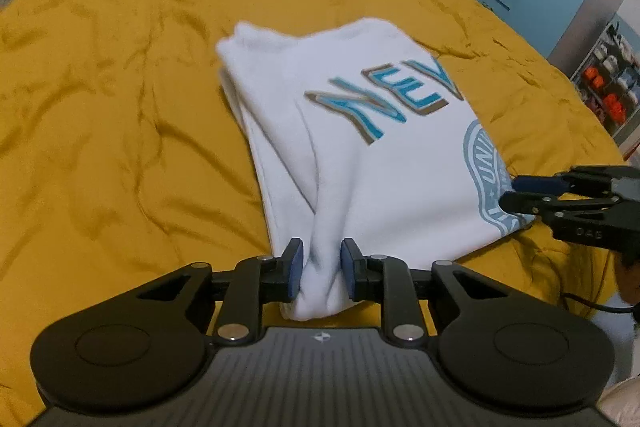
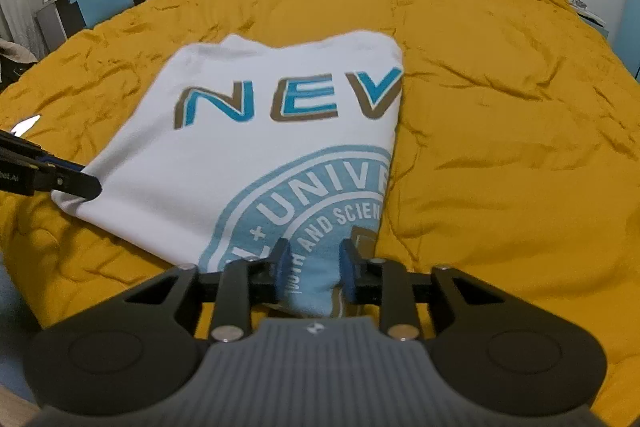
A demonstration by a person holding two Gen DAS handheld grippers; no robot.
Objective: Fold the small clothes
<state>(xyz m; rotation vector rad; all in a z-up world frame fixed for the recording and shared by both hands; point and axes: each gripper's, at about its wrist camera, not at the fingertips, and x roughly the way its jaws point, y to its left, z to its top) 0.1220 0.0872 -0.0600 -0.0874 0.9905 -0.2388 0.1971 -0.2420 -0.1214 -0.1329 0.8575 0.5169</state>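
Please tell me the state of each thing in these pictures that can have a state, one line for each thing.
White T-shirt: partly folded, print side up, lying on the bedspread, near edge pinched at both corners.
Left gripper: shut on the T-shirt's plain white corner.
Right gripper: shut on the T-shirt's printed corner.
Yellow bedspread: spread over the bed, wrinkled.
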